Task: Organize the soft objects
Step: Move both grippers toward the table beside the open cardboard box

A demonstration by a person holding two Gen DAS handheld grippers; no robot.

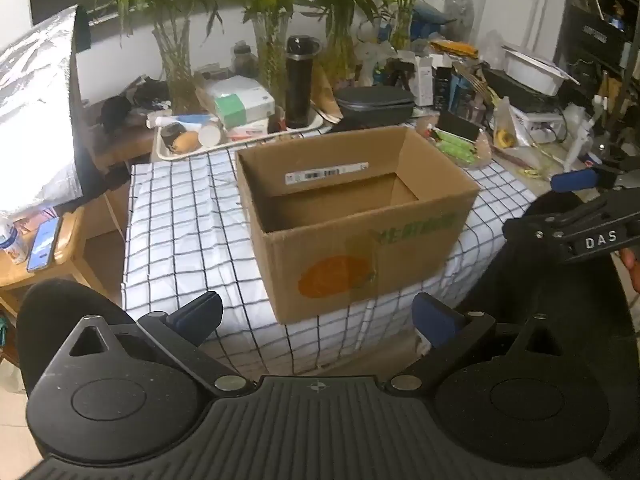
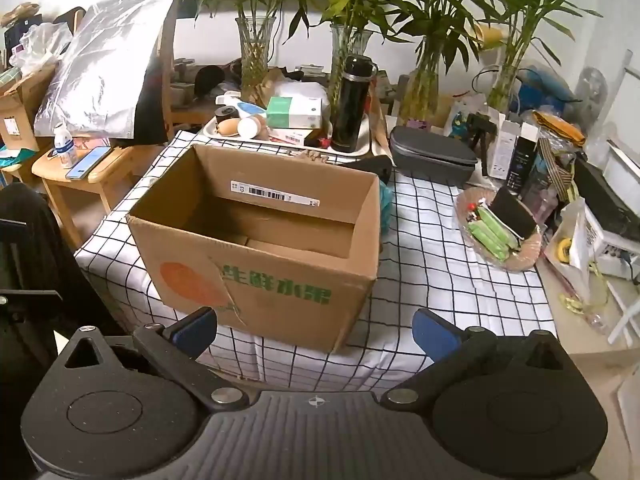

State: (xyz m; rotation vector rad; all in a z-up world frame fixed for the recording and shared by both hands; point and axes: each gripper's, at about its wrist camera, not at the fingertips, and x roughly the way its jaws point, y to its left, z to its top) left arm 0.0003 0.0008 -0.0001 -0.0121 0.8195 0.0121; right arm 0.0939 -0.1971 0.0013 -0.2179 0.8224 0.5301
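An open brown cardboard box (image 1: 360, 264) with green print and an orange spot stands on the black-and-white checked tablecloth (image 1: 180, 232). Inside it I see only its bottom flaps (image 2: 256, 244). My left gripper (image 1: 318, 316) hovers open before the box's near wall, nothing between its blue pads. My right gripper (image 2: 316, 328) is also open and empty, facing the box (image 2: 260, 284) from its right front corner. One blue finger (image 1: 576, 180) of the right gripper shows at the right edge of the left wrist view. Something teal and soft (image 2: 386, 204) peeks out behind the box's right wall.
Behind the box are a white tray (image 2: 360, 148) with a black flask (image 2: 354, 104), cartons and tubes, glass vases of bamboo (image 2: 254, 52) and a grey case (image 2: 434, 156). A glass dish (image 2: 500, 236) of green packets sits right. A wooden stool (image 2: 76, 176) holds a phone left.
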